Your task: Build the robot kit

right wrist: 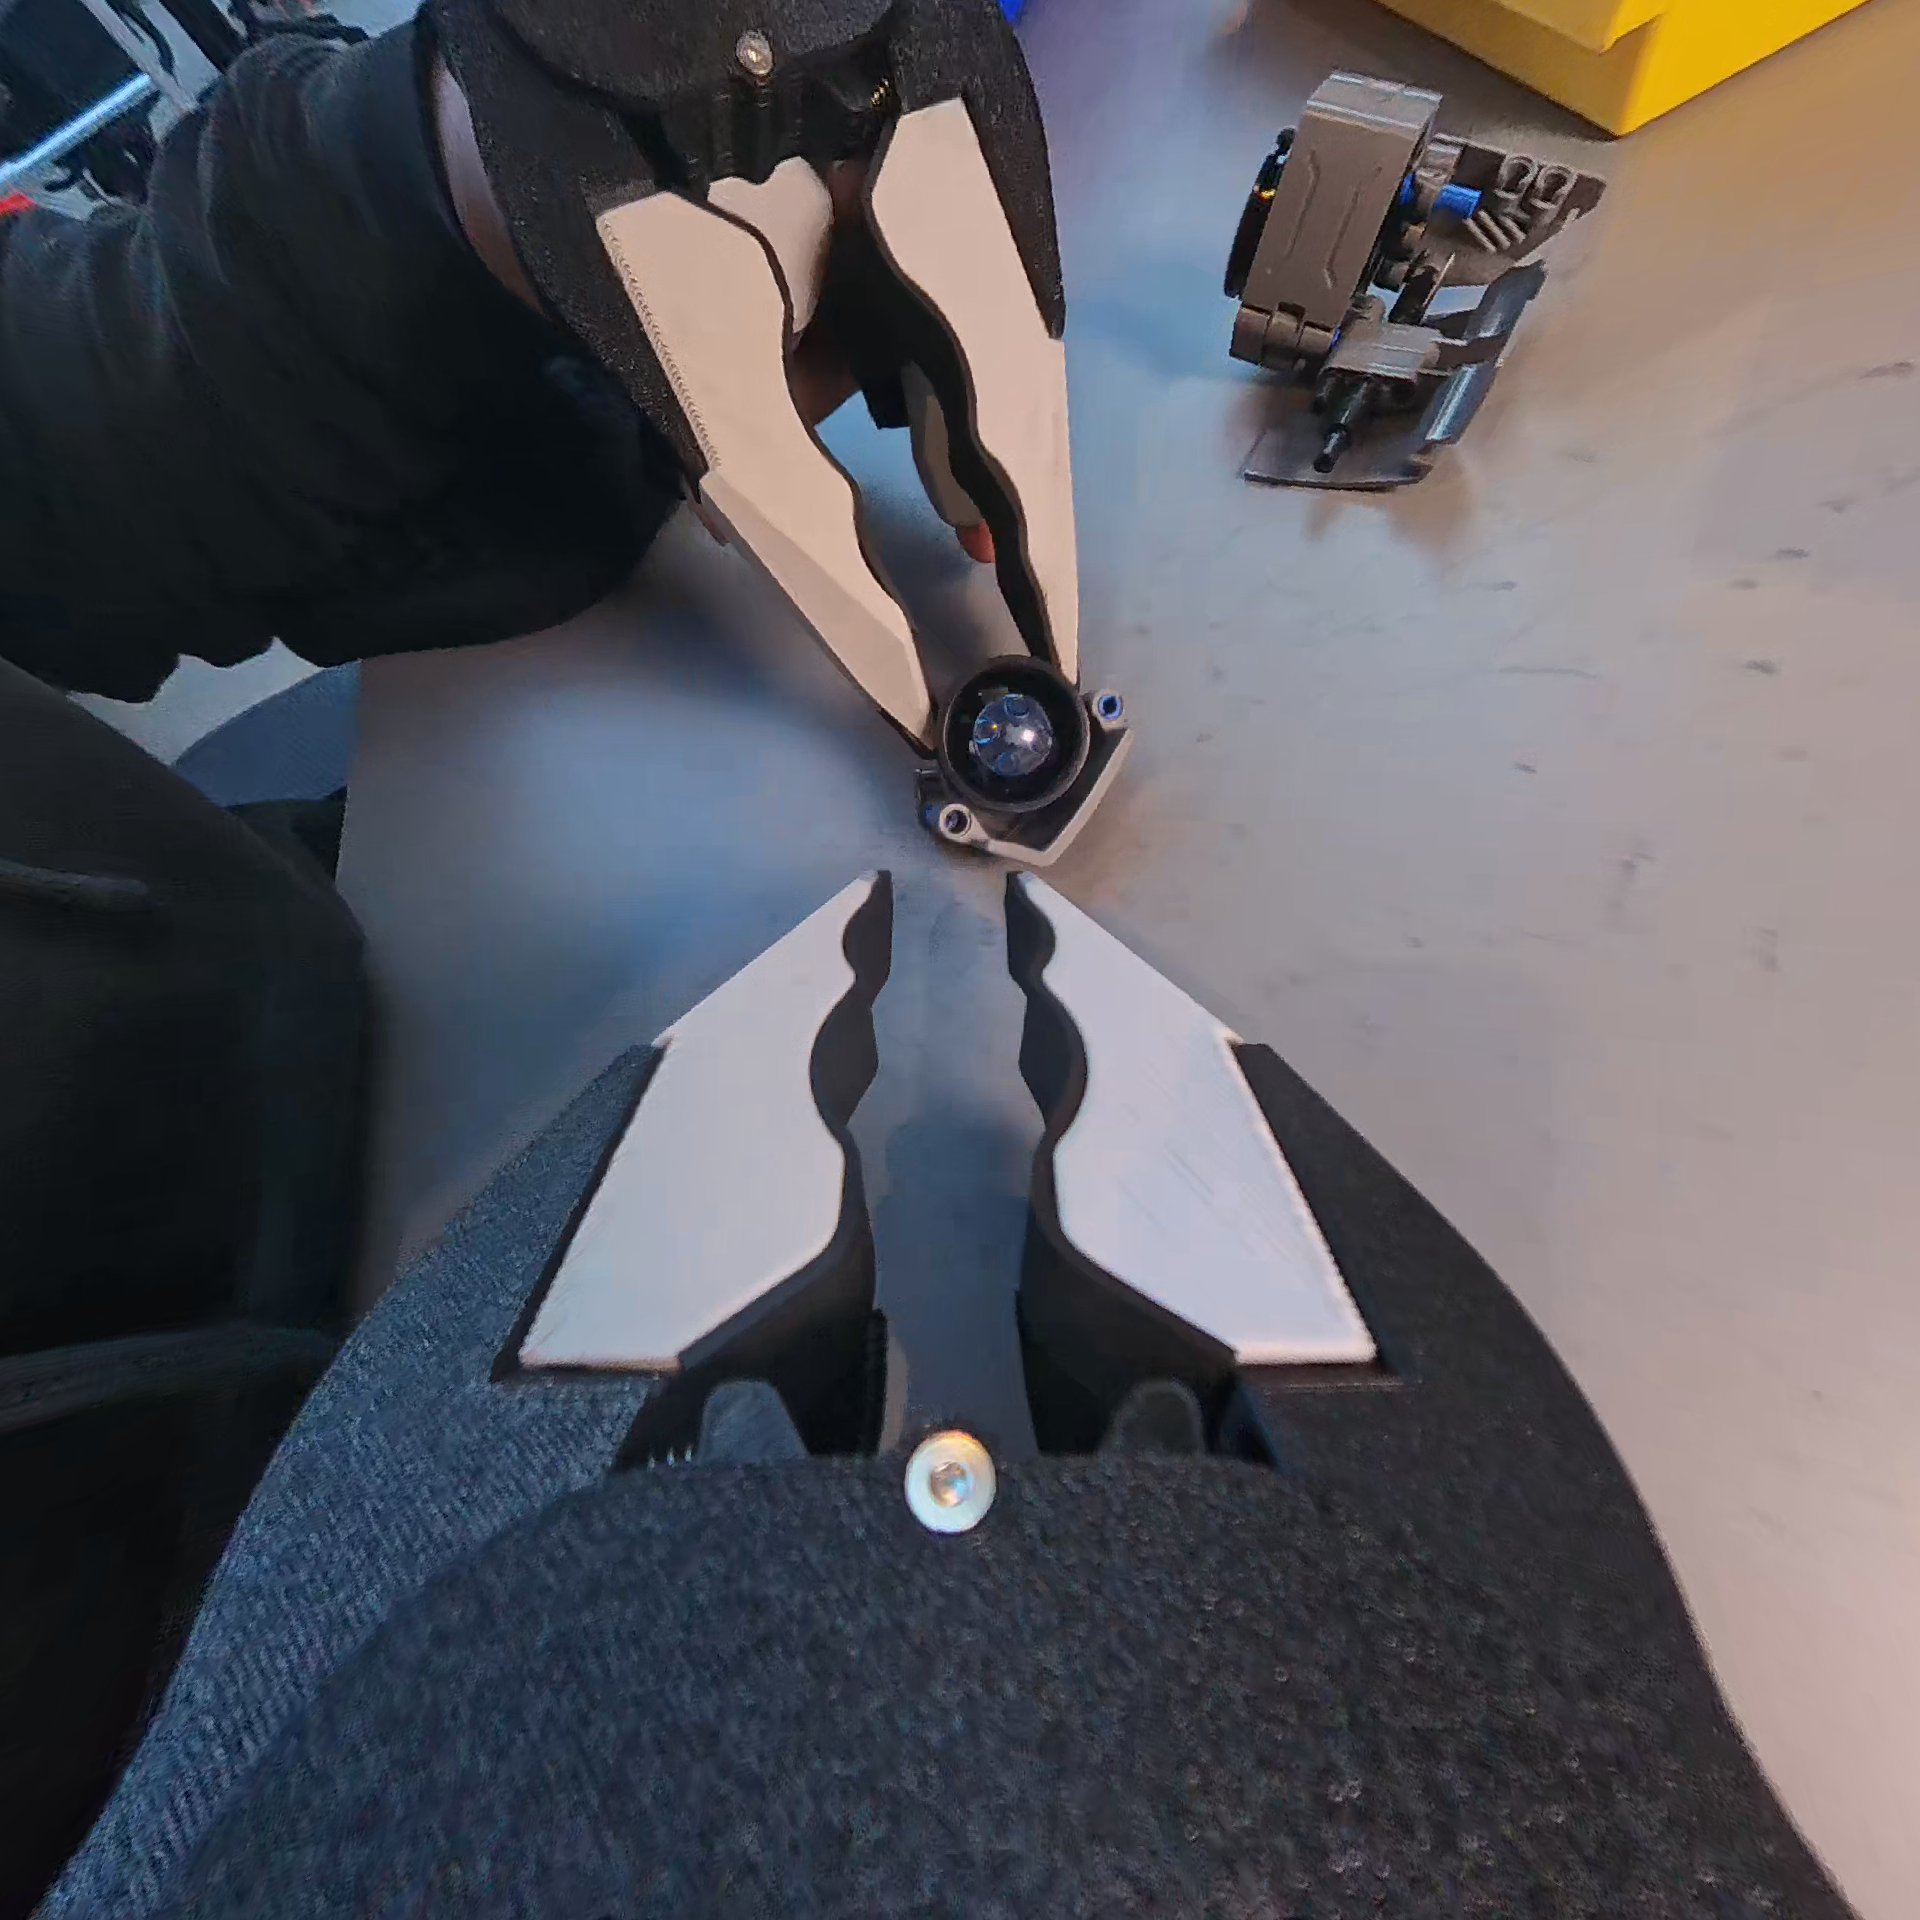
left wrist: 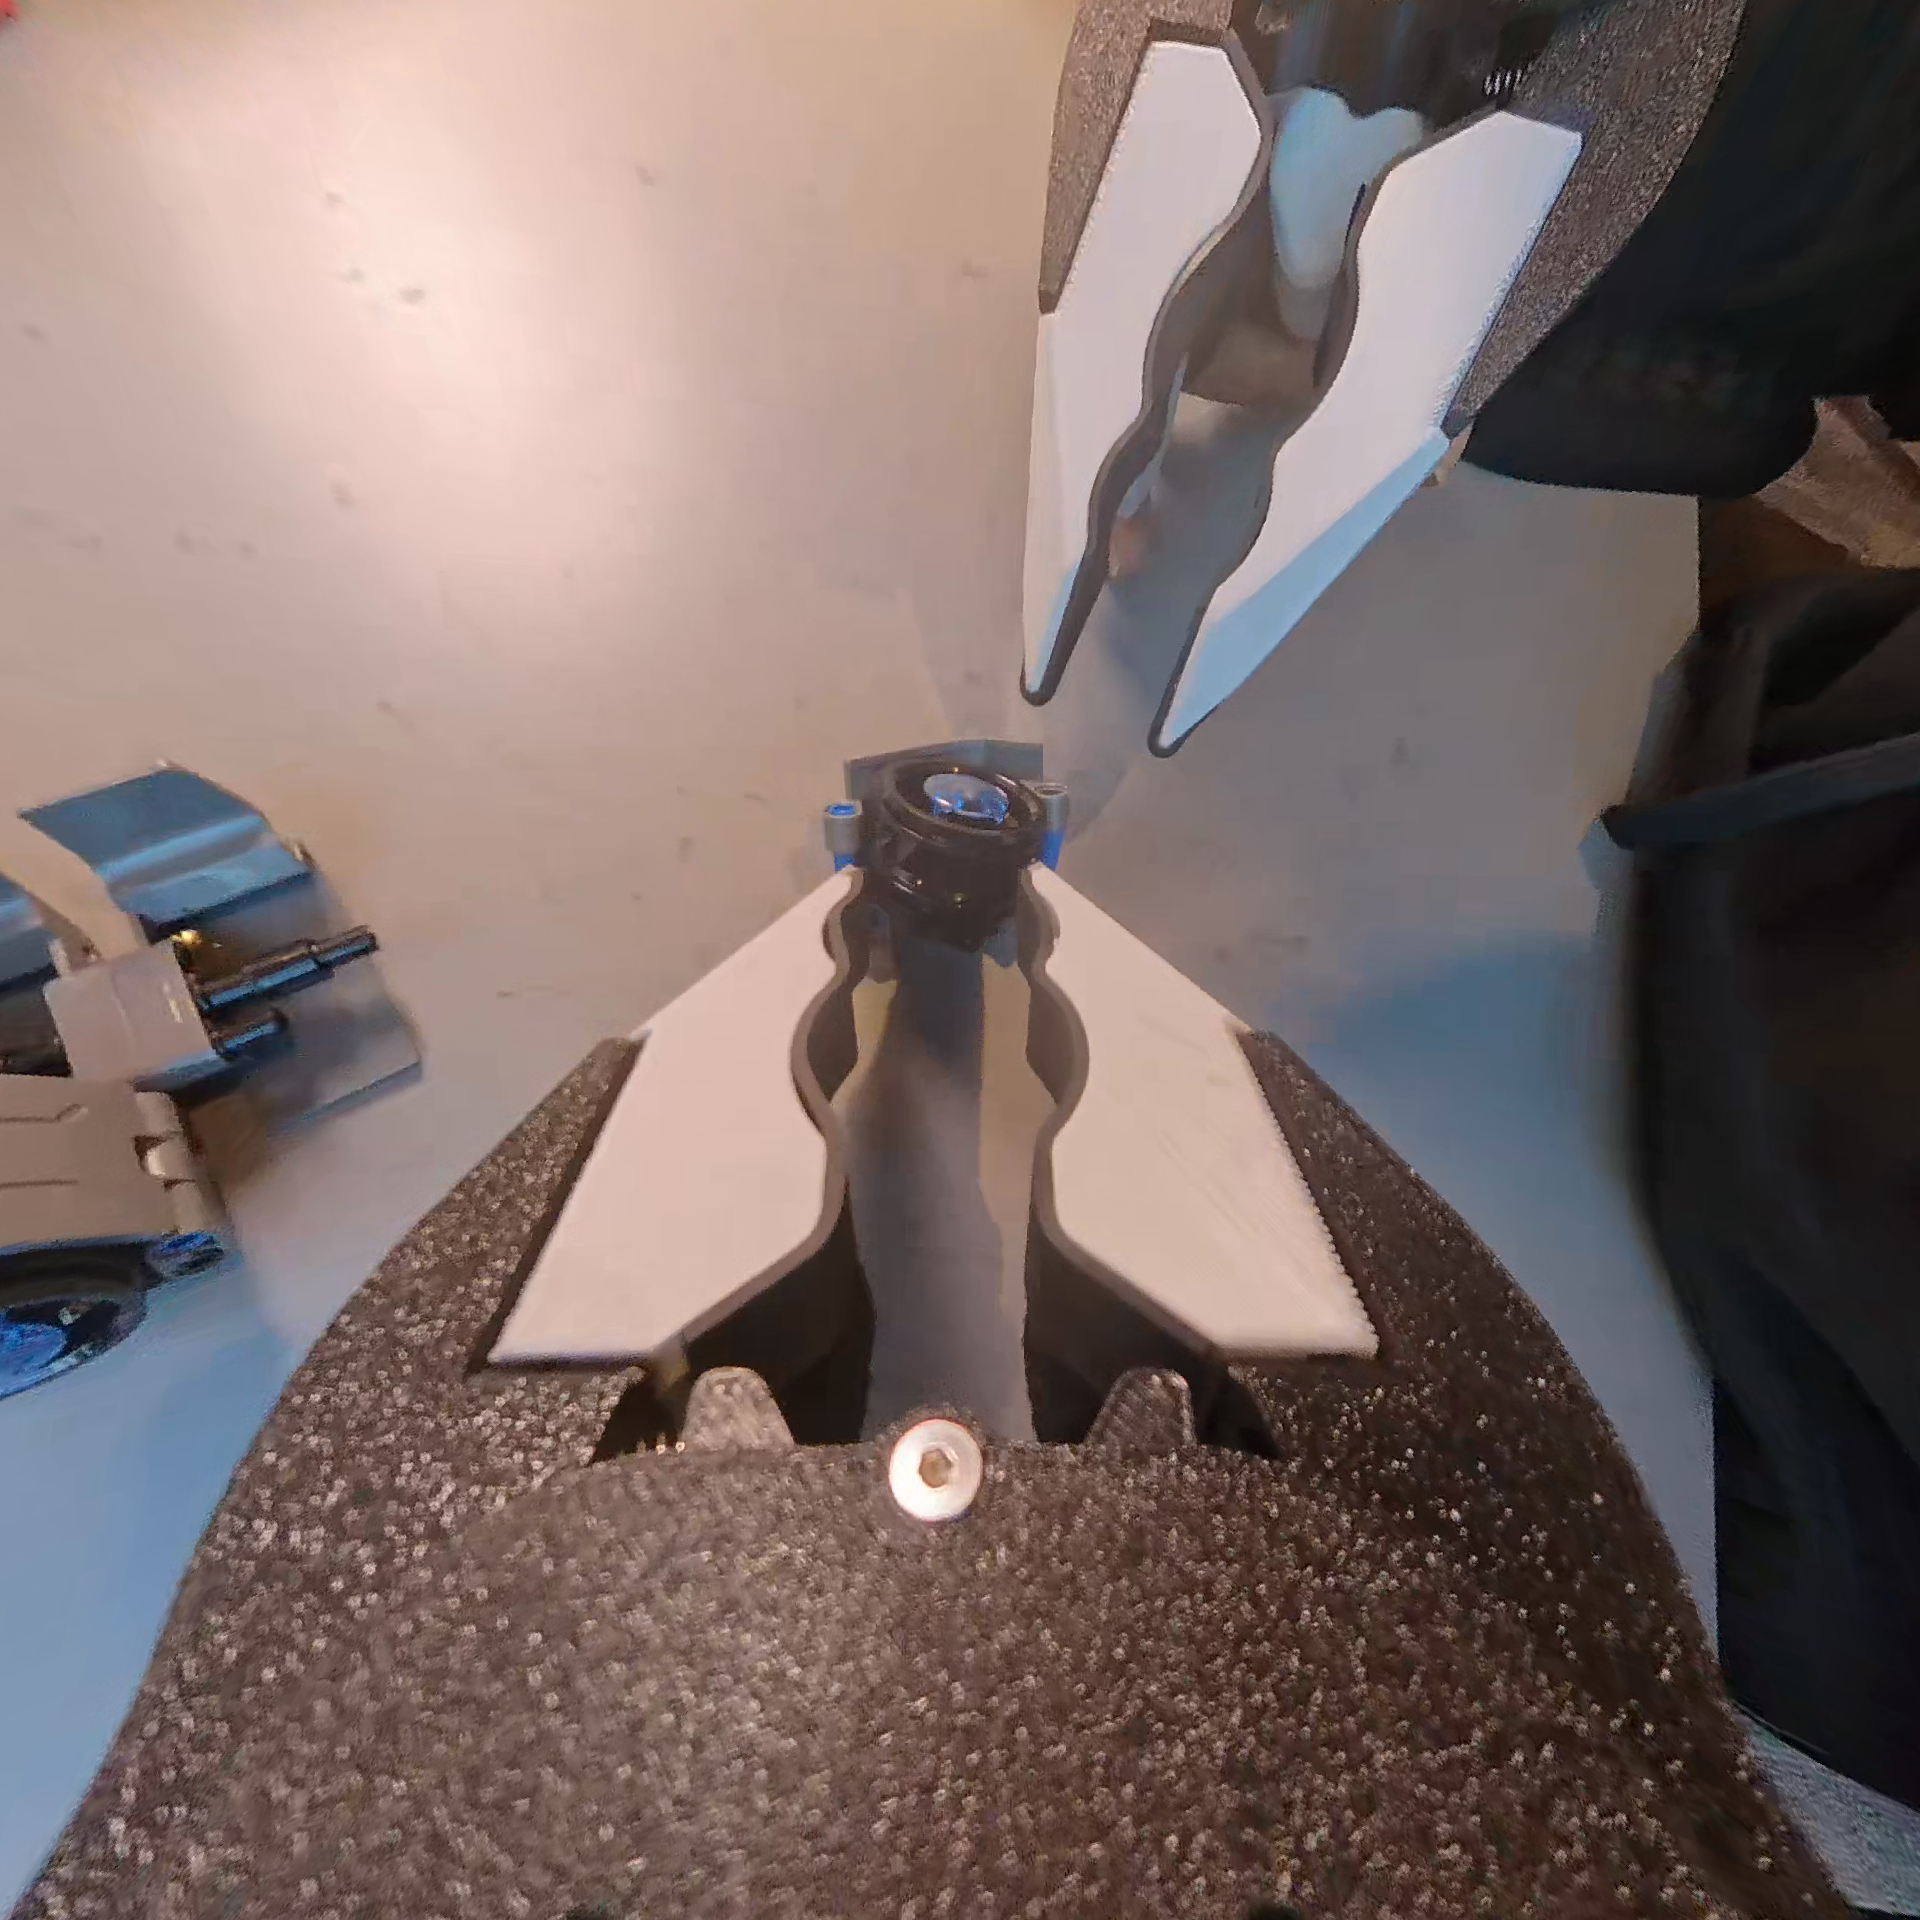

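Observation:
A small toy-brick part (left wrist: 951, 847), a black ring with a clear blue dome on a grey base with blue pins, sits on the pale table. My left gripper (left wrist: 943, 899) is shut on its black ring; the right wrist view shows the left gripper (right wrist: 997, 707) and the part (right wrist: 1016, 764) from the other side. My right gripper (right wrist: 948, 888) is open and empty, its tips just short of the part, not touching. In the left wrist view the right gripper (left wrist: 1101, 717) hovers behind the part.
A larger grey toy-brick assembly (left wrist: 135, 1029) with black pins and a curved panel lies at the left; in the right wrist view the assembly (right wrist: 1382, 281) lies at the far right. A yellow box (right wrist: 1642, 52) stands at the top right corner. A person's dark sleeve (right wrist: 260, 364) is at the left. The tips of one gripper are about 4 cm away from the tips of the other.

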Demonstrator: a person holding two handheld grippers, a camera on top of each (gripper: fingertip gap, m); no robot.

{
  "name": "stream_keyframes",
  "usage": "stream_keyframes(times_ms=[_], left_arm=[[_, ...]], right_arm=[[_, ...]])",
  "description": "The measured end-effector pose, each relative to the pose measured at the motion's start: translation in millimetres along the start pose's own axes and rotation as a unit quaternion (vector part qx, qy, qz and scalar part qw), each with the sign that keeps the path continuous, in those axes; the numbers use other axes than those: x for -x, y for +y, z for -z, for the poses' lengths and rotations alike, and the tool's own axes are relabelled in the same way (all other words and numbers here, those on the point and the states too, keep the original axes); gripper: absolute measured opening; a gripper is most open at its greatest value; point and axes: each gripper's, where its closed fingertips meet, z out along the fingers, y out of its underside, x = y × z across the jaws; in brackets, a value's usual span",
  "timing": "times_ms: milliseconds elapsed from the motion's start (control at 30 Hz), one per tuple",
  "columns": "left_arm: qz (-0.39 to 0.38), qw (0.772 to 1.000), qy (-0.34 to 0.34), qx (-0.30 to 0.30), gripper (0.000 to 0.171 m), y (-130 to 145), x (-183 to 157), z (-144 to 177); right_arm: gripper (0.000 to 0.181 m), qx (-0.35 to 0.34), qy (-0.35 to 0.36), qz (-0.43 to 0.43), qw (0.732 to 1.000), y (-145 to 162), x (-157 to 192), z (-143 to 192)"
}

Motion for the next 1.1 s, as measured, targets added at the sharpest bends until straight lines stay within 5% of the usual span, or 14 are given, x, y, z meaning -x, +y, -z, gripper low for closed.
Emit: stream_keyframes(times_ms=[200,367,467,533,600,733,833,967,1100], left_arm=[[-0.019,0.999,-0.009,-0.04,0.025,-12.8,-3.9,-4.7],[-0.008,0.98,-0.006,-0.198,0.025,-62.2,-9.8,22.1],[0.015,0.958,0.009,-0.286,0.025,-88.7,-22.0,32.6],[0.043,0.946,0.048,-0.318,0.026,-97.7,-29.1,37.0],[0.041,0.953,0.086,-0.289,0.028,-92.3,-35.4,33.8],[-0.079,0.971,0.013,-0.225,0.044,-76.5,-34.7,28.9],[-0.15,0.975,0.028,-0.161,0.05,-61.3,-54.7,10.0],[-0.175,0.978,0.033,-0.111,0.041,-44.4,-64.0,-8.9],[-0.099,0.974,0.062,-0.192,0.039,-65.1,-58.3,7.0]], right_arm=[[0.04,-0.003,0.053,0.007,0.999,-2.9,-9.0,-1.3],[0.066,-0.111,0.058,-0.018,0.992,-38.1,-8.9,10.3],[0.052,-0.213,0.068,0.012,0.975,-73.9,-4.1,32.9],[0.04,-0.209,0.079,0.083,0.971,-79.7,2.2,42.7],[0.039,-0.148,0.068,0.138,0.977,-70.5,7.2,46.1],[0.038,0.028,0.021,0.159,0.987,-23.5,14.2,42.1],[0.037,0.075,0.006,0.17,0.983,-7.4,21.9,30.2],[0.035,0.088,-0.004,0.196,0.977,-2.0,30.8,24.1],[0.034,-0.026,0.01,0.211,0.977,-31.8,26.7,37.8]])
